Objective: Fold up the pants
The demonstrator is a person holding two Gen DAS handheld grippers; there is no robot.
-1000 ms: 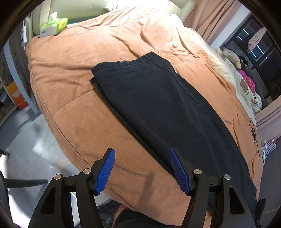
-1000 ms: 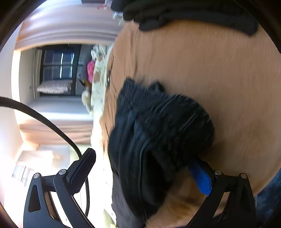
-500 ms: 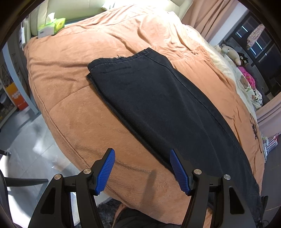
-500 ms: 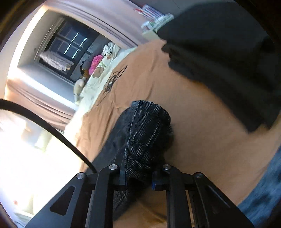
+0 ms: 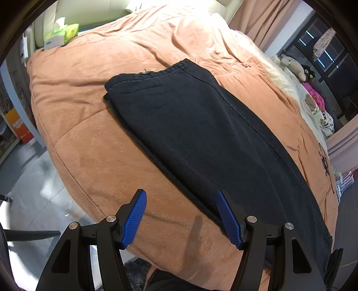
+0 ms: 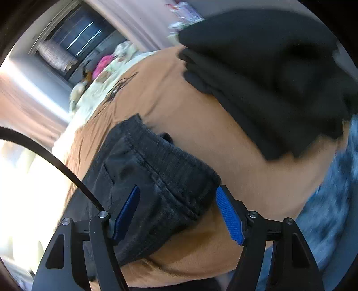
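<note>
A: Orange bed (image 5: 94, 138) carries black pants (image 5: 201, 134), flat, lengthwise.

B: Left tool (image 5: 181, 215), jaws apart, hovers at pants' near edge. Right tool (image 6: 177, 212) just reopened; pants' bunched end between pads, unpressed.

A home bedroom: a wide bed (image 5: 94, 116) under an orange quilt, a tissue box (image 5: 61, 35) near the headboard, stuffed toys (image 5: 293, 65) along the far side, pink curtains (image 5: 266, 20) beside a dark window (image 5: 322, 51)
</note>
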